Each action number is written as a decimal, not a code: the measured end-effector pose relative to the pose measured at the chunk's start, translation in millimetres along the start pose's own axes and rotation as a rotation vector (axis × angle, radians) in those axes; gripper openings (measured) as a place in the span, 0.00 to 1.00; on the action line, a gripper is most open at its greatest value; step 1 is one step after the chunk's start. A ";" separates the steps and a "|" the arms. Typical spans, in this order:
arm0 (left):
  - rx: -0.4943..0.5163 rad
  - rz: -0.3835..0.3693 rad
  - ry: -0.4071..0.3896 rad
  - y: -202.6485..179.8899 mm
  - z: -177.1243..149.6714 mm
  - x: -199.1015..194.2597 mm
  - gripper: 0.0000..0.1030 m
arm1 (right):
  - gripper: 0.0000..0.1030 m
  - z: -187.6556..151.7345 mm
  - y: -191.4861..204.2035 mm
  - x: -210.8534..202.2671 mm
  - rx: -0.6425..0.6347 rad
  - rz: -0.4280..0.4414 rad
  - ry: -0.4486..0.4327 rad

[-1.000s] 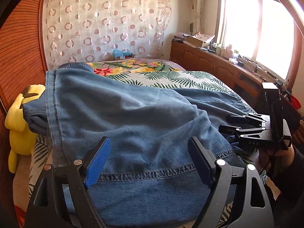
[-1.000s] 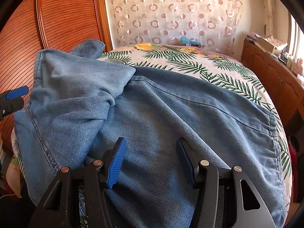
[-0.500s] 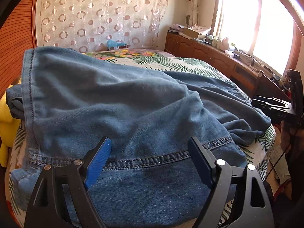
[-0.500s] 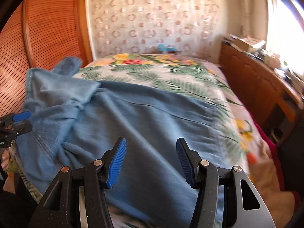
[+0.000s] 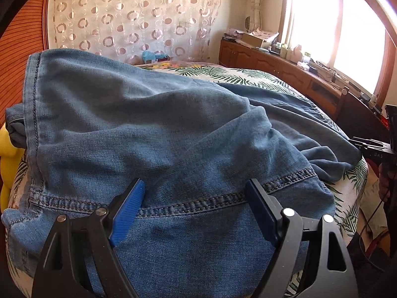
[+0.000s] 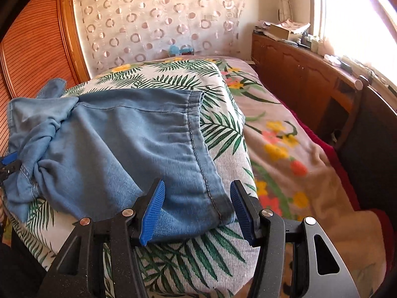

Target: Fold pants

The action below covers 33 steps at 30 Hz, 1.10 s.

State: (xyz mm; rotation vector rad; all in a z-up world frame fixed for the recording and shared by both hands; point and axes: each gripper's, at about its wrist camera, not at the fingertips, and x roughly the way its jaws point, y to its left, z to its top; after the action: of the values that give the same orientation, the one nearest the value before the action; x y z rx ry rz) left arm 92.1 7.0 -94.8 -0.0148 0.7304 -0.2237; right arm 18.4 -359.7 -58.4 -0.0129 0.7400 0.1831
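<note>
Both handheld tools are showing black angular frames with triangular cut-outs and round silver screws at the joints. The left gripper (image 5: 196, 208) and right gripper (image 6: 197, 211) are each wearing ribbed blue pads (image 6: 151, 213) on the inner faces of their black fingers.

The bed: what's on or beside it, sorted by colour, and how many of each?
Blue: 2, the denim pants and a small blue item at the far end of the bed.
Yellow: 1, a plush toy at the bed's edge.
Total: 3
</note>
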 end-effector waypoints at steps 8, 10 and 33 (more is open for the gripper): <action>-0.001 -0.002 -0.010 2.0 -0.9 0.1 0.81 | 0.55 -0.8 2.3 6.1 -0.013 -0.004 0.009; -0.002 -0.001 -0.011 2.3 -2.6 0.1 0.81 | 0.55 -0.8 4.1 5.9 -0.031 -0.014 0.010; -0.044 -0.019 -0.059 -0.6 13.4 -35.7 0.81 | 0.11 63.9 41.6 -72.4 -0.140 0.198 -0.225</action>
State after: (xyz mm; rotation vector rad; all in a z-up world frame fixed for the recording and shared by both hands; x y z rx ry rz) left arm 75.0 12.9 -61.1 -0.0696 0.6764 -0.2243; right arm 1.6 -325.6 39.6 -0.0516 0.5024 0.4184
